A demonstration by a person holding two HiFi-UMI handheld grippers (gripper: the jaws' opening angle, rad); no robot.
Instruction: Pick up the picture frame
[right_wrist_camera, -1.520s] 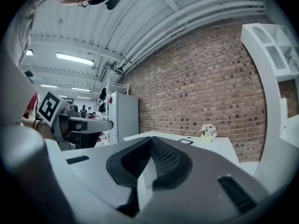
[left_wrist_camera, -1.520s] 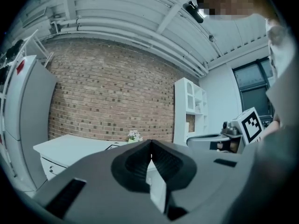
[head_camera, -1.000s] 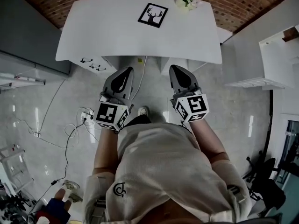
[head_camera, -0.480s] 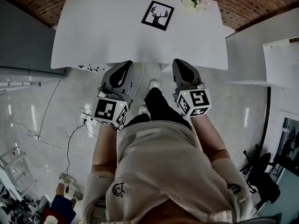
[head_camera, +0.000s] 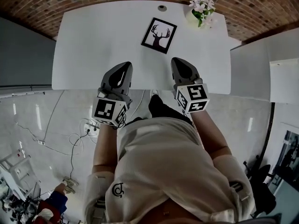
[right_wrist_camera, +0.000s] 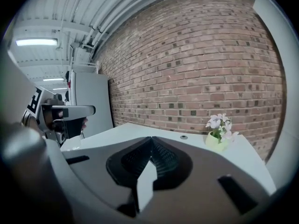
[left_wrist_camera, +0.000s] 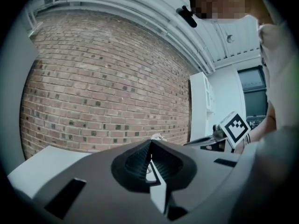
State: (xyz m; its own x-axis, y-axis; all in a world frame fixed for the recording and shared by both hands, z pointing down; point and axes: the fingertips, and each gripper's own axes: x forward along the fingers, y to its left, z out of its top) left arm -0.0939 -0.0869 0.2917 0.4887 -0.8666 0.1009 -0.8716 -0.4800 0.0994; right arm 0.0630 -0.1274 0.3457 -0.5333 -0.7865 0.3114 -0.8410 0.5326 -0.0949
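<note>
White table (head_camera: 93,45) against a brick wall (head_camera: 56,3) fills the top of the head view, the picture frame (head_camera: 159,35) lying flat upper centre with bare tabletop around it, my left gripper (head_camera: 125,66) and right gripper (head_camera: 177,62) over the near edge. Left gripper view: my jaws pressed together, empty, their housing hiding most of the table. Right gripper view: jaws likewise closed, frame hidden behind them.
</note>
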